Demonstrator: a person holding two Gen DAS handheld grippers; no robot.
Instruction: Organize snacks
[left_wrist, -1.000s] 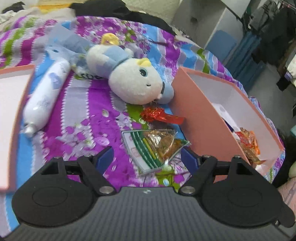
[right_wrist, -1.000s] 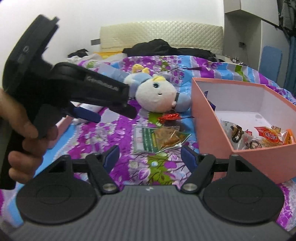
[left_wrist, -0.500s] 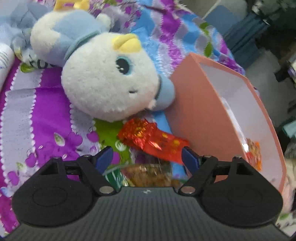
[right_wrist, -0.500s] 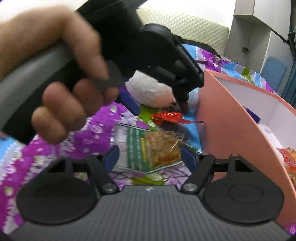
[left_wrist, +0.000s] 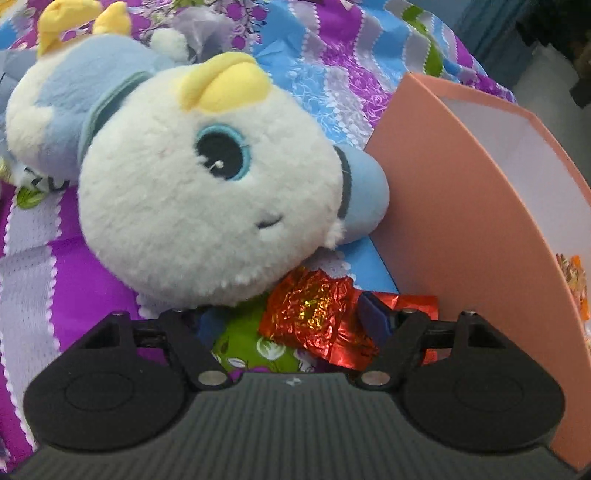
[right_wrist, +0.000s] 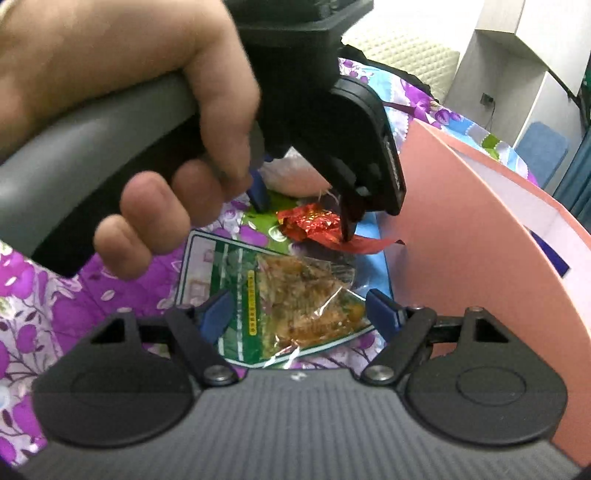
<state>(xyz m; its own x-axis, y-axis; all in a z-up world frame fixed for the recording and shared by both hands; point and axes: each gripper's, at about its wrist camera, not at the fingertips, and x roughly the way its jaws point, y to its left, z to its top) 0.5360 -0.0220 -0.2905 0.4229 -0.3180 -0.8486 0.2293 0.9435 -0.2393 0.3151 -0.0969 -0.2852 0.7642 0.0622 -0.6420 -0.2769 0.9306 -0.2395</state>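
The left gripper (left_wrist: 293, 321) is closing its jaws around the red foil snack (left_wrist: 317, 314), pads not yet pressing, beside the plush toy (left_wrist: 199, 199). The right gripper (right_wrist: 301, 312) is opening over the green snack packet (right_wrist: 280, 295), next to the pink box (right_wrist: 480, 266).

Nothing legible — the yellow print strip on the green snack packet (right_wrist: 258, 299), between the right fingers (right_wrist: 218, 308), blurs.

Crinkled red foil candy wrapper (left_wrist: 314, 310), lying flat on the bedspread just left of the pink cardboard box (left_wrist: 461, 236), under the plush's chin. Clear-and-green plastic snack packet (right_wrist: 280, 295) nearer, flat, contents orange-brown. More orange wrapped snacks (left_wrist: 572, 280) inside the box.
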